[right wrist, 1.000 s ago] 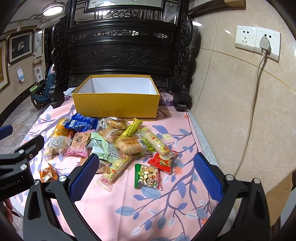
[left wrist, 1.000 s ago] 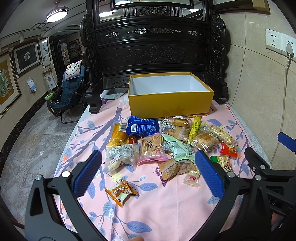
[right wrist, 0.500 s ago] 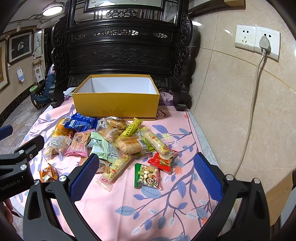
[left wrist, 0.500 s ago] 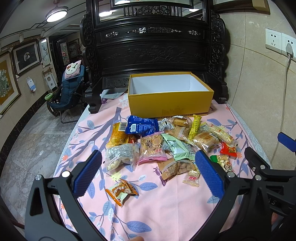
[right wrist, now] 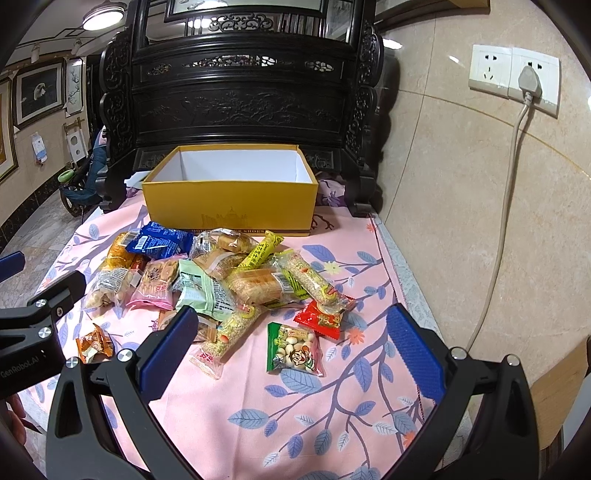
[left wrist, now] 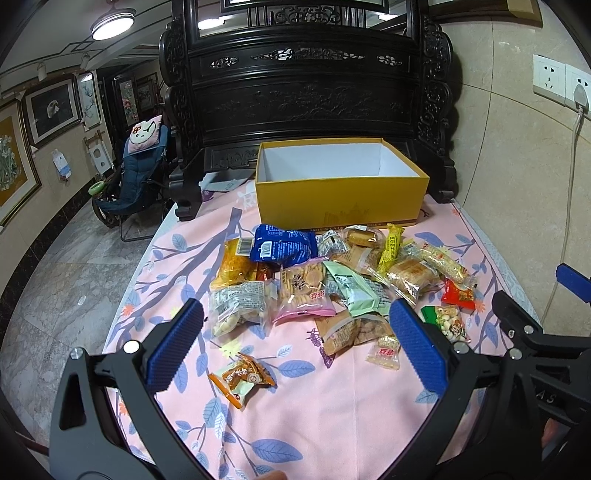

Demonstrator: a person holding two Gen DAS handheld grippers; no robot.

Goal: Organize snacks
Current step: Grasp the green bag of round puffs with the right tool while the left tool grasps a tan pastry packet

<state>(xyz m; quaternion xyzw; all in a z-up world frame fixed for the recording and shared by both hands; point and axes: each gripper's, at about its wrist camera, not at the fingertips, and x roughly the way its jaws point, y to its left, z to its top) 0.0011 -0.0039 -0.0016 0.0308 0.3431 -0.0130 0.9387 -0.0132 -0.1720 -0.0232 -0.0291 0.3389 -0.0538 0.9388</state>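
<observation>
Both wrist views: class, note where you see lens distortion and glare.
Left wrist view: fisheye bends the wall lines, dark corners, ceiling lamp blown out. Right wrist view: the socket plate and cable curve, and the glossy wall tiles reflect light.

Both the left gripper and the right gripper have black frames. Ribbed blue pads line the fingers' inner faces, silver screws sit behind them, and "GenRobot.AI" is printed in white.
</observation>
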